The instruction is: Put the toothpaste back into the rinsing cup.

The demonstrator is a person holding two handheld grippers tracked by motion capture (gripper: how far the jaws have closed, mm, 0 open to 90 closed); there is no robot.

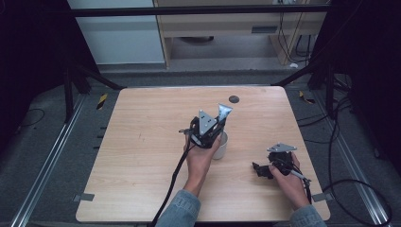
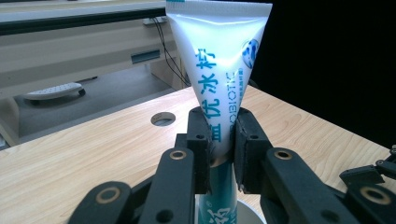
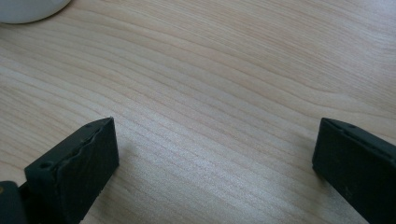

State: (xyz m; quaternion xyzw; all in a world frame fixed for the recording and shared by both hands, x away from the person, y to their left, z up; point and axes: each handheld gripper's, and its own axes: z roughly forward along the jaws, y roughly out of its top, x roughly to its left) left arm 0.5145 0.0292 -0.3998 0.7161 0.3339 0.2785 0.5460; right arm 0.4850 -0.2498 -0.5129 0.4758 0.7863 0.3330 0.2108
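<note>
Near the centre of the wooden table, the left gripper clamps a toothpaste tube upright, its long axis vertical, directly over the white cup. At four o'clock from the cup, the right gripper rests on the tabletop, jaws wide and empty.

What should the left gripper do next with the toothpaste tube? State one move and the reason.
Probably lower it a little further: the left gripper is clamped on the toothpaste tube, which stands upright with its lower end already inside the white cup.
</note>
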